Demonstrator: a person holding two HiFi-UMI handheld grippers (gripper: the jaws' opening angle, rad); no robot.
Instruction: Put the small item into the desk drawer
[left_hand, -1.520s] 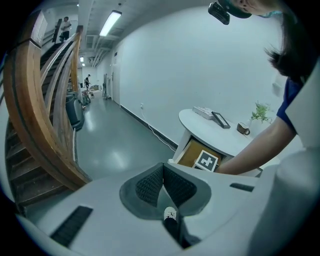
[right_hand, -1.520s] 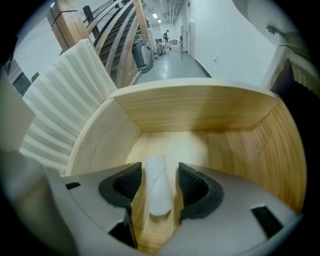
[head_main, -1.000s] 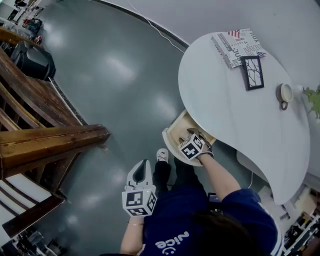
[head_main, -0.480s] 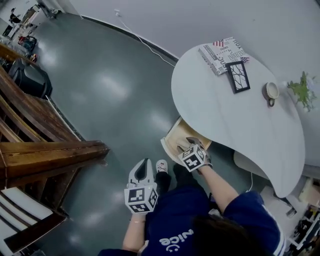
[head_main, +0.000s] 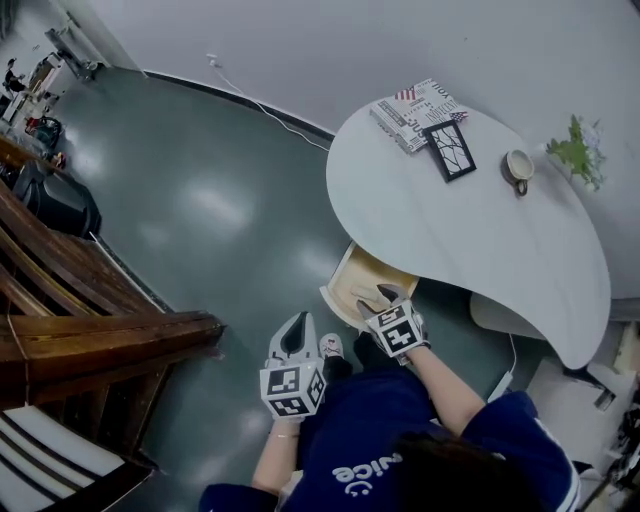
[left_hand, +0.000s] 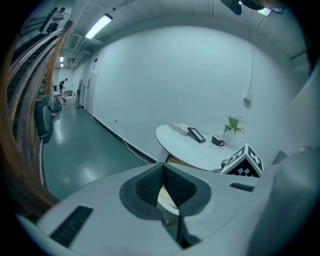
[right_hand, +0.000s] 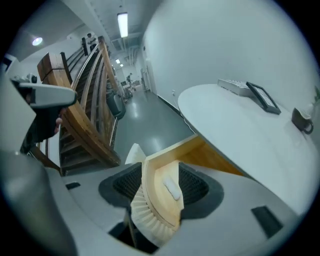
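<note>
Under the white desk (head_main: 470, 240) a wooden drawer (head_main: 362, 283) with a curved front stands pulled out. A small white item (right_hand: 171, 188) lies flat on its floor. My right gripper (head_main: 378, 297) is at the drawer's front. In the right gripper view its jaws stand apart on either side of the ribbed front wall (right_hand: 145, 220), so the right gripper (right_hand: 159, 176) is open and the item is not between its fingers. My left gripper (head_main: 293, 335) hangs over the floor left of the drawer. The left gripper (left_hand: 163, 172) is shut and holds nothing.
On the desk's far end lie a printed magazine (head_main: 412, 112), a black picture frame (head_main: 450, 150), a cup (head_main: 518, 168) and a small plant (head_main: 575, 150). A wooden staircase (head_main: 90, 330) rises at the left. A cable (head_main: 250, 100) runs along the wall. My shoe (head_main: 328, 345) is below the drawer.
The head view has swung, so the desk sits lower and more central. My right gripper stays at the drawer front. The left gripper has drifted slightly right, nearer the drawer.
</note>
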